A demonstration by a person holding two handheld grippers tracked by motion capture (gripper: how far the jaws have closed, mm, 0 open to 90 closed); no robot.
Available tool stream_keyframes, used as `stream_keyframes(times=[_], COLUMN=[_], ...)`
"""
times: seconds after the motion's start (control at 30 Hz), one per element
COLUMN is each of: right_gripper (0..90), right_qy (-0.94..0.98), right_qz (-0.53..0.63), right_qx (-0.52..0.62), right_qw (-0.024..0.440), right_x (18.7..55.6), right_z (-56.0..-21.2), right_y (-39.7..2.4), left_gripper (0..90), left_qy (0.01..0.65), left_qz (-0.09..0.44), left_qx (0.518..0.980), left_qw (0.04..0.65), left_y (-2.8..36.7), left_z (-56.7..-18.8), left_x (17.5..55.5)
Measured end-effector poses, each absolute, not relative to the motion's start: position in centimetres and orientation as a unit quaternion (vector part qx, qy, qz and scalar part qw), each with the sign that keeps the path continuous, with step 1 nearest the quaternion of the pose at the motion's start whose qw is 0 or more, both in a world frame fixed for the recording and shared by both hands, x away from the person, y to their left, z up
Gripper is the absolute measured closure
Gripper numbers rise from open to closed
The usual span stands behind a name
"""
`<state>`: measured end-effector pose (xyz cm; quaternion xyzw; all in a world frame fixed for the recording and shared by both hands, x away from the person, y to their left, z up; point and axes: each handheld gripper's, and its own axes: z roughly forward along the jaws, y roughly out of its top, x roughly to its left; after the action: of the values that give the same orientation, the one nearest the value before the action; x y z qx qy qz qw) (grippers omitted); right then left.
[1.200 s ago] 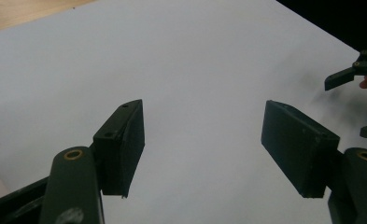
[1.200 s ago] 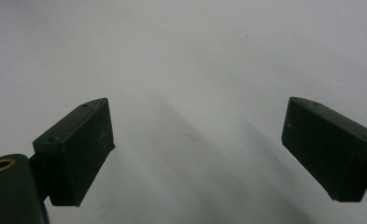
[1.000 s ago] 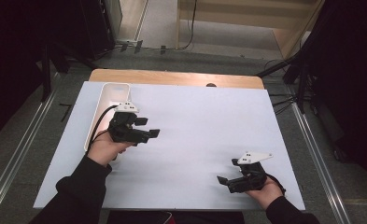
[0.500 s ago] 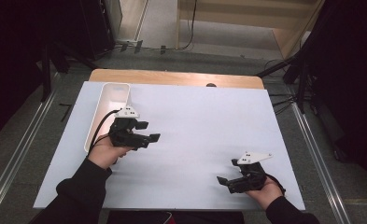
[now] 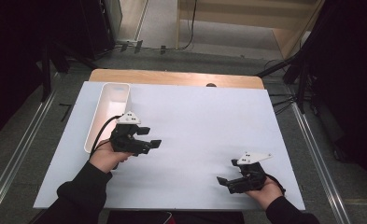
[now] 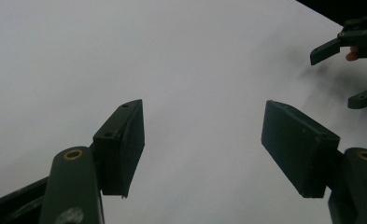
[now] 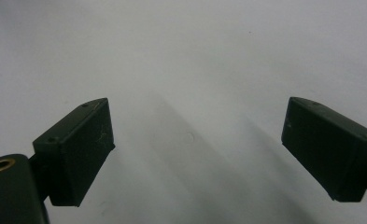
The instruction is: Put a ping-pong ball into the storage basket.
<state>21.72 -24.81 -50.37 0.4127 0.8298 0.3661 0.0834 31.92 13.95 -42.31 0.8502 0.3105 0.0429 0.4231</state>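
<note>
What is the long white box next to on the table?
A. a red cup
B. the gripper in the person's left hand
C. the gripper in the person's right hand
B: the long white box sits at the table's left side, just beyond the left gripper.

- The white table cover [image 5: 204,135] is brightly, evenly lit; everything around it falls into deep darkness.
- Above that cover, both gripper views look hazy, with soft grey shadows and slightly blurred near jaws.
</note>
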Motion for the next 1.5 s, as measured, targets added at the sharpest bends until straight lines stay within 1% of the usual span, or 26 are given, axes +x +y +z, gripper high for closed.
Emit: stream_keyframes(times=[0.43,0.67,0.87,1.03,1.5], right_gripper=[7.8,7.8,7.8,7.8,7.8], right_qy=[0.830,0.831,0.830,0.830,0.831], right_qz=[0.366,0.366,0.366,0.365,0.364], right_qx=[0.413,0.412,0.414,0.413,0.412], right_qw=[0.081,0.081,0.080,0.081,0.080], right_x=[21.7,21.7,21.7,21.7,21.7], right_z=[-50.4,-50.4,-50.4,-50.4,-50.4], right_y=[-24.8,-24.8,-24.7,-24.7,-24.8], left_gripper=[30.4,30.4,30.4,30.4,30.4], left_qy=[0.299,0.273,0.258,0.252,0.241], left_qz=[0.045,0.057,0.061,0.058,0.043], left_qx=[0.859,0.864,0.873,0.879,0.879], left_qw=[0.414,0.419,0.409,0.401,0.410], left_y=[14.3,14.6,14.8,15.1,16.0], left_z=[-43.7,-44.2,-44.8,-45.3,-46.1], left_x=[30.7,29.6,28.8,28.4,27.2])
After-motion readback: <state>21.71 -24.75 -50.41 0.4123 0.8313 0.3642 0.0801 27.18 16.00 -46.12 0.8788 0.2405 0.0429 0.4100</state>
